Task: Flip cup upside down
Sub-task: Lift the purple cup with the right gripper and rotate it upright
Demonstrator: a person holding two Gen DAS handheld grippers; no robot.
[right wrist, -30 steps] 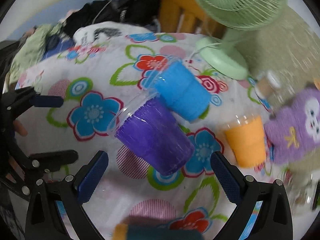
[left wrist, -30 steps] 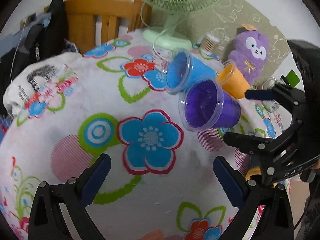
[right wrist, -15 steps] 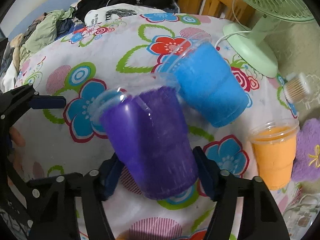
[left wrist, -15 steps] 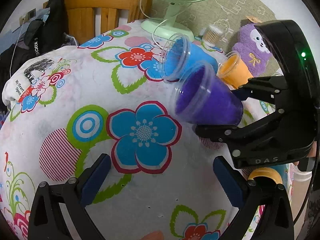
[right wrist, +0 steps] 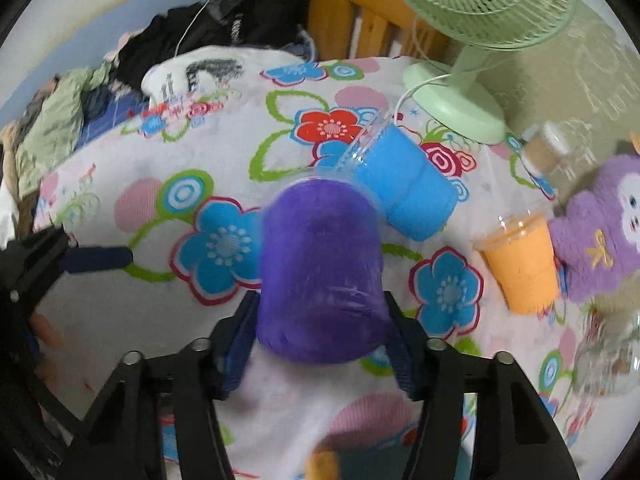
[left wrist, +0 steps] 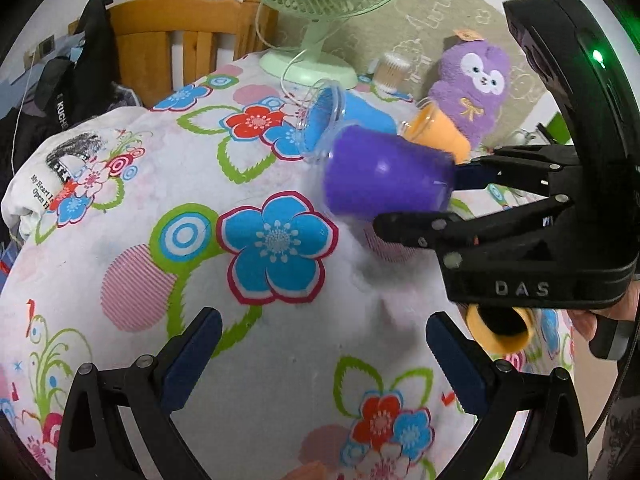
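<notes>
My right gripper (right wrist: 320, 316) is shut on the purple cup (right wrist: 320, 268) near its base and holds it on its side just above the flowered tablecloth (right wrist: 224, 152), mouth pointing away from me. In the left wrist view the purple cup (left wrist: 384, 172) lies between the right gripper's fingers (left wrist: 416, 204), mouth to the left and tipped downward. A blue cup (right wrist: 400, 188) lies on its side just behind it. An orange cup (right wrist: 520, 260) stands upright to the right. My left gripper (left wrist: 320, 352) is open and empty over the tablecloth (left wrist: 132, 248), nearer the front.
A green table fan (right wrist: 460, 100) stands at the back of the table. A purple plush toy (right wrist: 600, 224) sits at the right by the orange cup. A small jar (right wrist: 540, 148) stands near the fan. A wooden chair (left wrist: 172, 44) with clothes is behind the table. A yellow roll (left wrist: 500, 328) lies right.
My right gripper has closed on the purple cup, lifted it off the blue cup's side and turned it, so its mouth now tips away and downward. The left gripper has stayed open.
</notes>
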